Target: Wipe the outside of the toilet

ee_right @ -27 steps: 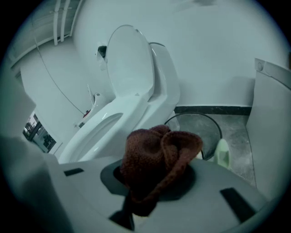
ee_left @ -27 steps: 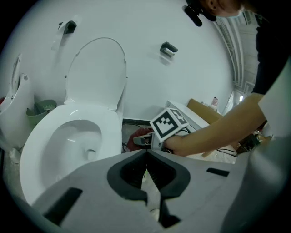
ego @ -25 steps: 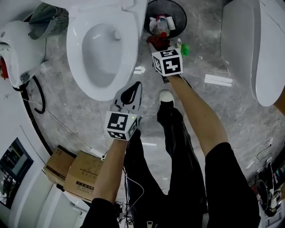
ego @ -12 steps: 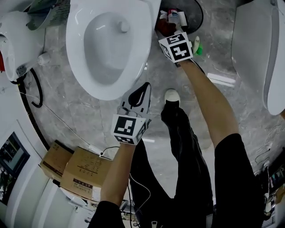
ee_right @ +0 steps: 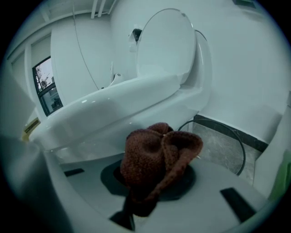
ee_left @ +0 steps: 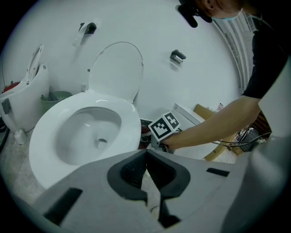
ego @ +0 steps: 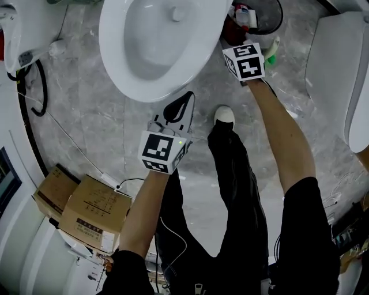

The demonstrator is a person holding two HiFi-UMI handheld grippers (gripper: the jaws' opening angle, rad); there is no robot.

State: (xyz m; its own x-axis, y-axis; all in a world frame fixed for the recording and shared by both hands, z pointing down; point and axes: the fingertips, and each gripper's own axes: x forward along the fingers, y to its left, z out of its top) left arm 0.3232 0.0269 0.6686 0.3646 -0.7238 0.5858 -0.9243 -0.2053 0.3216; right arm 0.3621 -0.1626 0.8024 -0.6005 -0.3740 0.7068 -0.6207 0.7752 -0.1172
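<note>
Now pinches cloth (ee_right: 157, 159) in right gripper (ee_right: 150, 182), just right of toilet bowl (ee_right: 113, 113); holds left gripper (ee_left: 146, 168) pressed together, empty.

The toilet (ego: 161, 52) stands at the floor's (ego: 86, 115) far edge, a bin (ego: 266, 17) right of it, boxes (ego: 86, 216) near-left. The left tool (ego: 180, 106) is before the toilet; the right tool (ee_right: 152, 177), cloth (ee_right: 157, 159) in it, between toilet and bin.
</note>
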